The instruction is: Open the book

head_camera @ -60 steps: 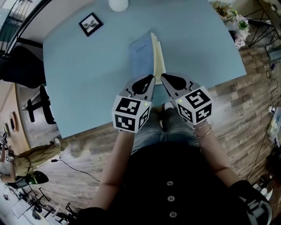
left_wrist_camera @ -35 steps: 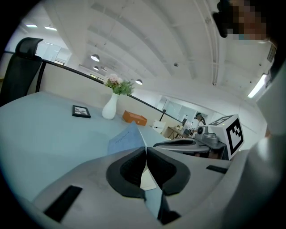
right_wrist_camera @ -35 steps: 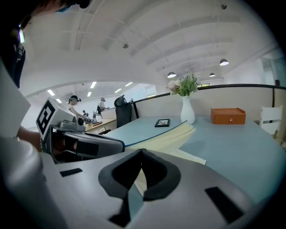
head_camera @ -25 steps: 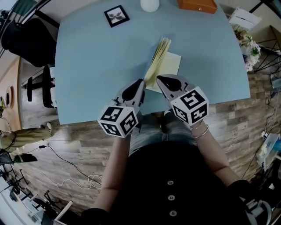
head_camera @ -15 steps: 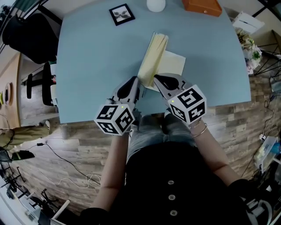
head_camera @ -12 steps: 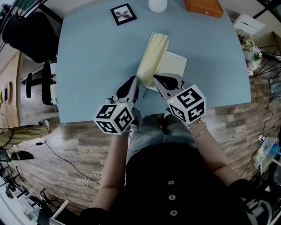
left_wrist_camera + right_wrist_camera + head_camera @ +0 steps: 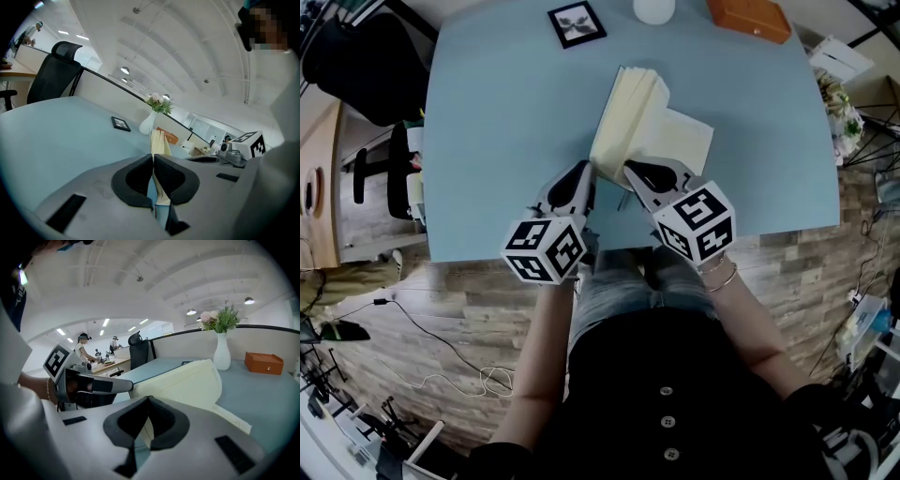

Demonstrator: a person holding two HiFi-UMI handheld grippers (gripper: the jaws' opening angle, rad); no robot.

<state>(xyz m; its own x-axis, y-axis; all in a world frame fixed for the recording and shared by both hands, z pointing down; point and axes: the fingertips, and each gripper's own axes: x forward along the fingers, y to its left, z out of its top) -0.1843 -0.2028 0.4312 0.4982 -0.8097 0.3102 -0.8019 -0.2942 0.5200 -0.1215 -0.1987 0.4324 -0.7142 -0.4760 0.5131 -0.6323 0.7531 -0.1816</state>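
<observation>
looking down in the head view, the book [image 7: 649,117] lies part open near the front of the blue table [image 7: 497,141]. a thick fan of cream pages is raised and leans left, and one leaf lies flat at right. the left gripper [image 7: 584,174] and right gripper [image 7: 629,170] both meet its near edge. in the left gripper view, the jaws are pressed together on the blue cover and pages. in the right gripper view, the jaws are closed too, pinching a cream leaf.
</observation>
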